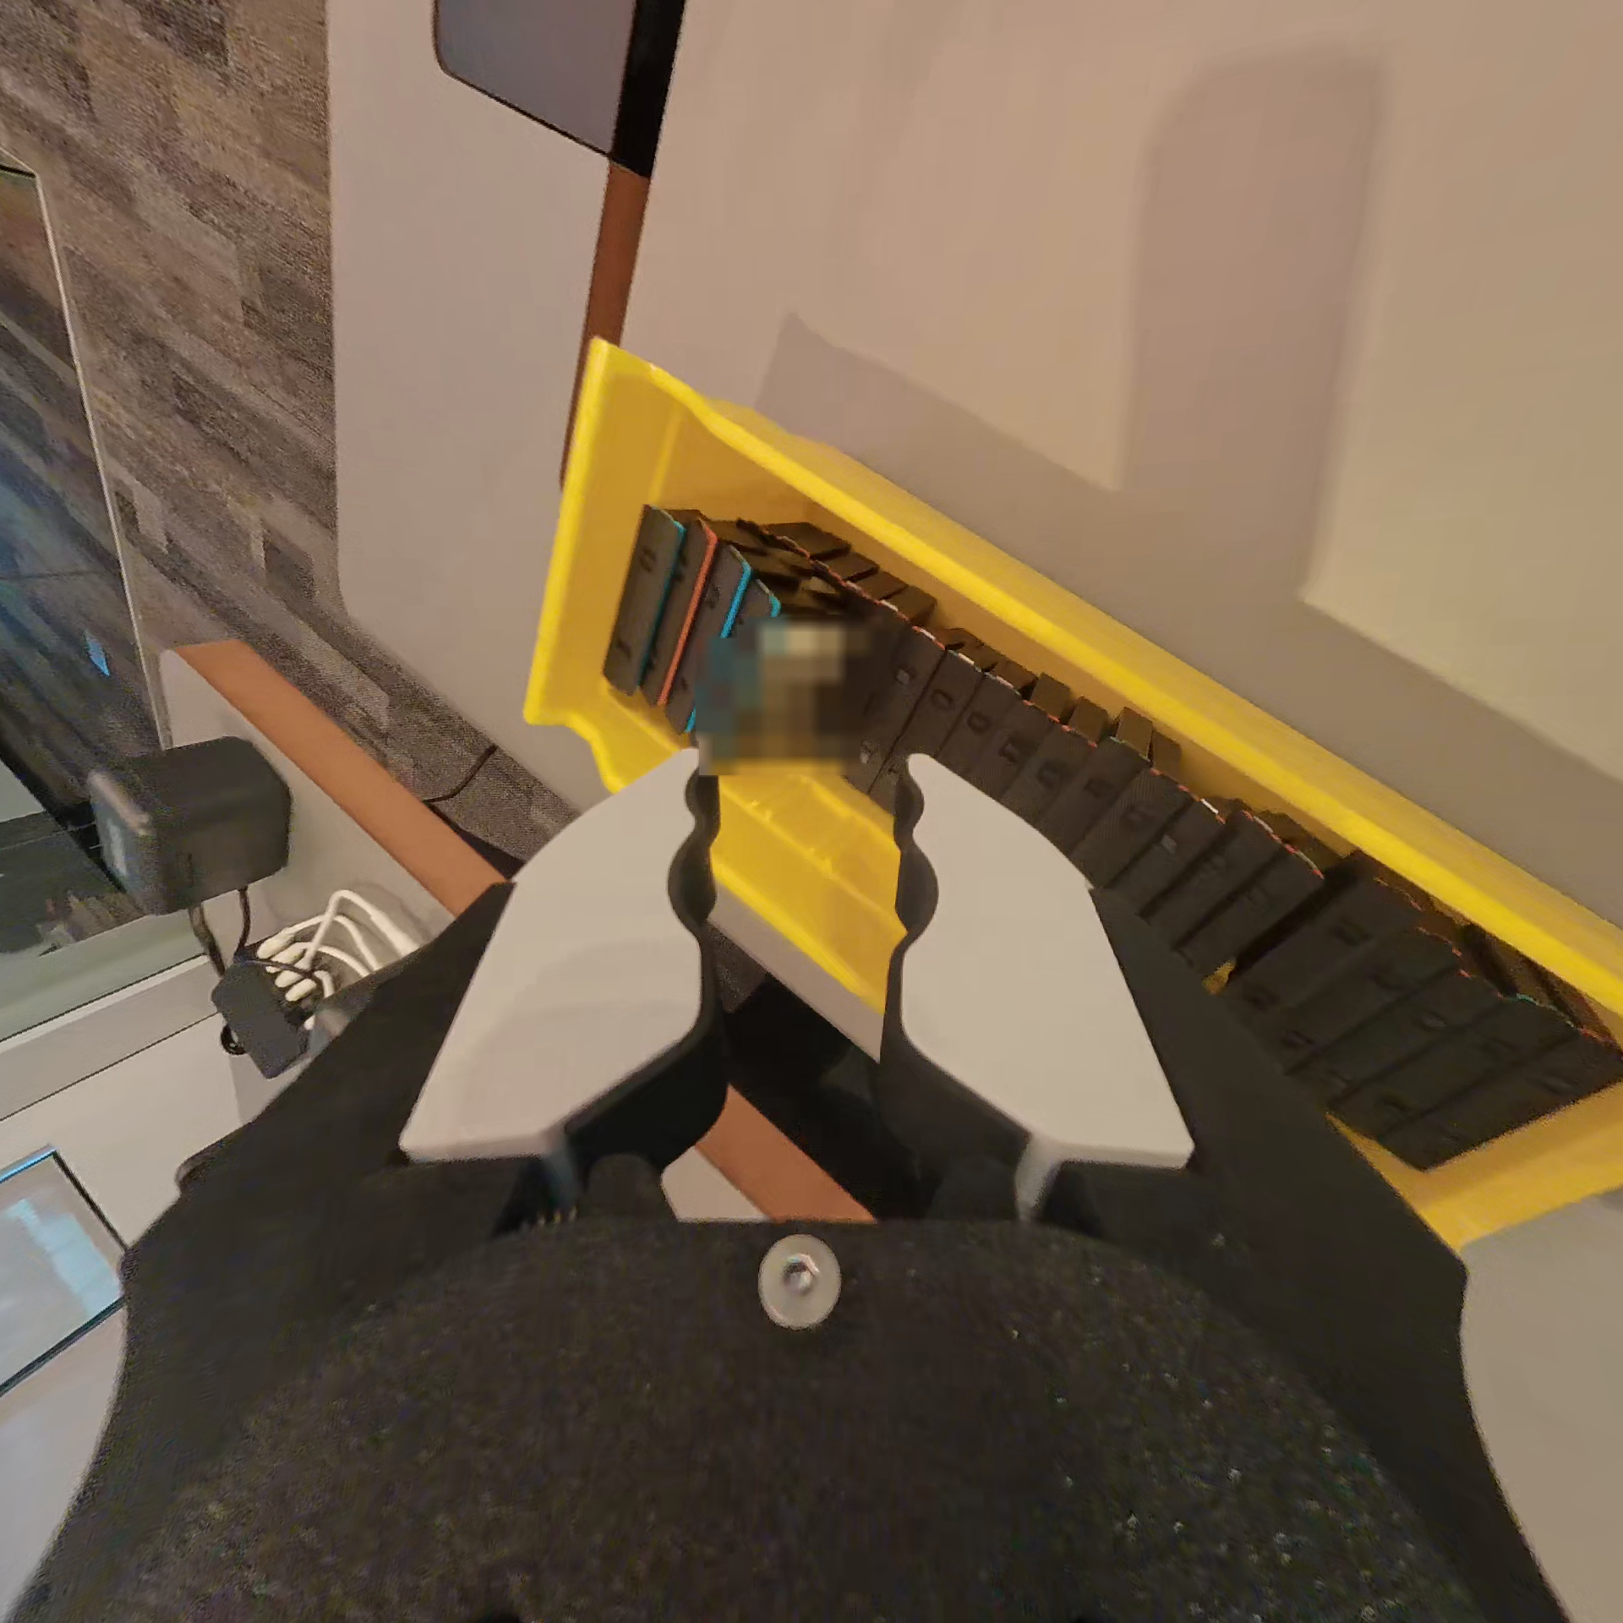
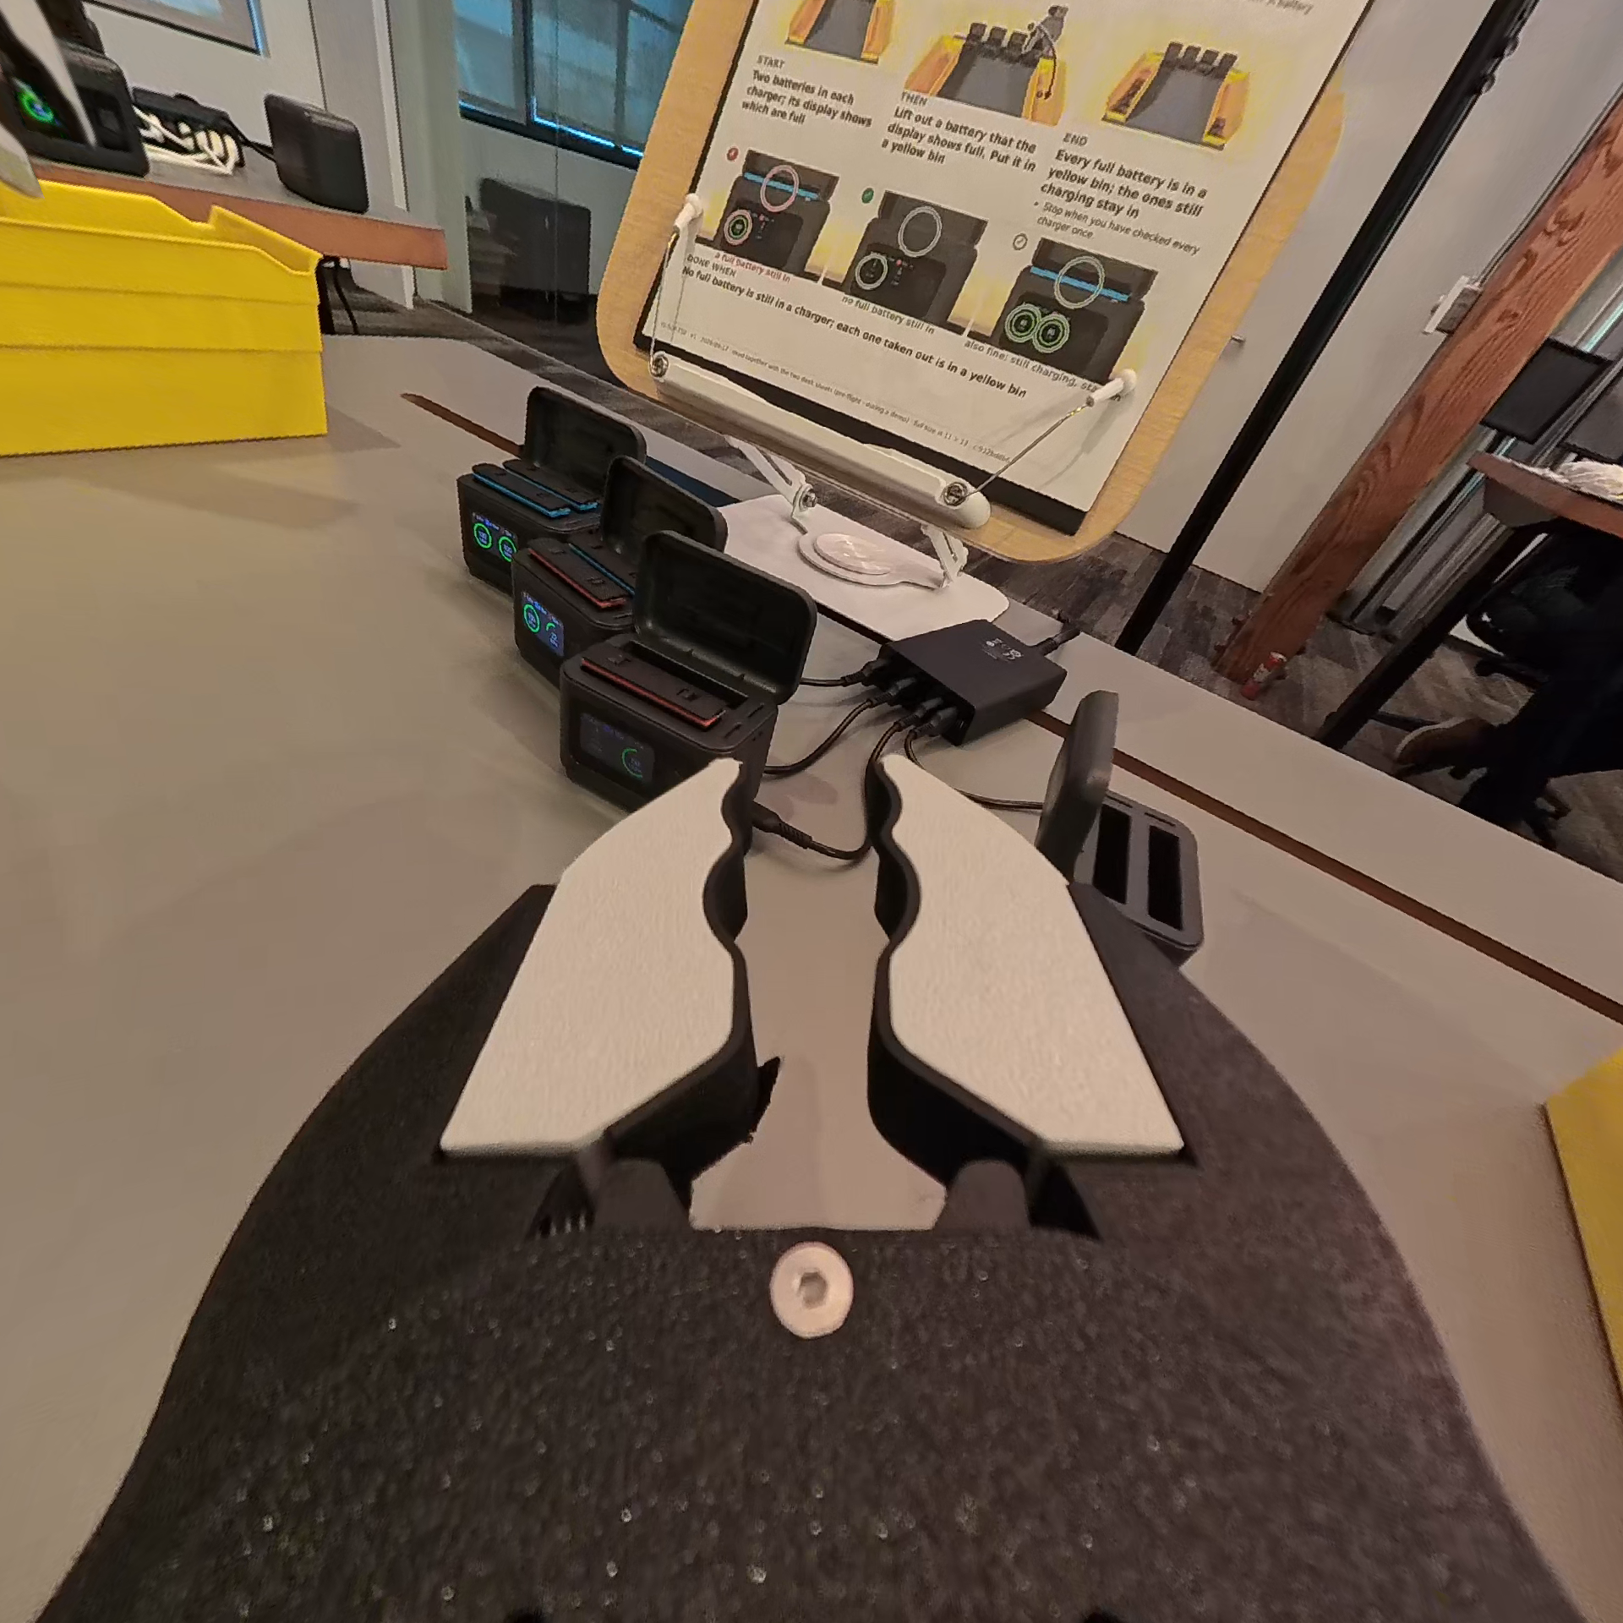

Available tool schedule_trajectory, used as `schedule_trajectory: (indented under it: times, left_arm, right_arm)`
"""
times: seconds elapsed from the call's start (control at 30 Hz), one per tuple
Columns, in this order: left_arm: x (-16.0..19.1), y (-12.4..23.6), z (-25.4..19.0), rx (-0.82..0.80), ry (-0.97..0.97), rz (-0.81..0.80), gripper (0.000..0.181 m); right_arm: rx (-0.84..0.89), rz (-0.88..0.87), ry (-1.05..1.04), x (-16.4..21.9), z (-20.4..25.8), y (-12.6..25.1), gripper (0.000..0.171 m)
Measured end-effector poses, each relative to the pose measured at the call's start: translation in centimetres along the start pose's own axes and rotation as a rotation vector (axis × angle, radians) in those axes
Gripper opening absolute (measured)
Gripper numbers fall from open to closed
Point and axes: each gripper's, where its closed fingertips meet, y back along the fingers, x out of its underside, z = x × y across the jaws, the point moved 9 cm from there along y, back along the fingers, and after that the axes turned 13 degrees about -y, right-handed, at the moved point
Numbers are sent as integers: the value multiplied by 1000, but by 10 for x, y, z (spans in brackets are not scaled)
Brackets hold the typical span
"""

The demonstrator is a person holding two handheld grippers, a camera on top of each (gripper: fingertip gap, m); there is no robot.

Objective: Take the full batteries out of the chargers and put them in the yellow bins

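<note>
Left gripper (image 1: 804, 768): fingers narrow, clamped on one black battery (image 1: 782, 694) at the tips, frame centre; a mosaic patch covers most of it, so only a blue edge on its left shows. It sits over the long yellow plastic bin (image 1: 1010, 580), which runs from centre-left to the lower right corner, far end cut off. The bin holds a row of upright black batteries (image 1: 1142, 825): too tightly packed to count, well over a dozen; four at the upper-left end show blue or orange edges. Left edge: one black power block (image 1: 198, 812) and white cables, blurred. Right gripper (image 2: 808, 795): fingers parted by a moderate gap, holding nothing, low over the grey tabletop (image 2: 220, 746). Beyond the tips, frame centre, three black chargers with lids open (image 2: 667, 703), screens lit, blue- and orange-edged batteries in the slots. A fourth charger (image 2: 1133, 869), right of the fingers, has empty slots and is partly hidden by the right finger. One black multi-port power hub (image 2: 975, 676) with four cables. One instruction sheet on a wooden stand (image 2: 966, 220), top cut off. Stacked yellow bins (image 2: 158, 325) upper left, count unclear; a yellow corner (image 2: 1590, 1186) at the right edge.
</note>
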Motion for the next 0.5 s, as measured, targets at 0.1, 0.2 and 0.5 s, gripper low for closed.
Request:
schedule_trajectory:
  times: [0.1, 0.2, 0.5]
  left_arm:
    - [0, -18, -7, -29, 0, 25, 36]
    - [-3, -33, -11, -65, -4, 45, 35]
    - [-11, -58, -15, -282, -79, 58, 35]
  right_arm:
    - [3, 4, 1, 1, 0, -1, 25]
    - [5, 7, 2, 2, -1, -1, 25]
    - [10, 7, 2, 2, -2, -1, 25]
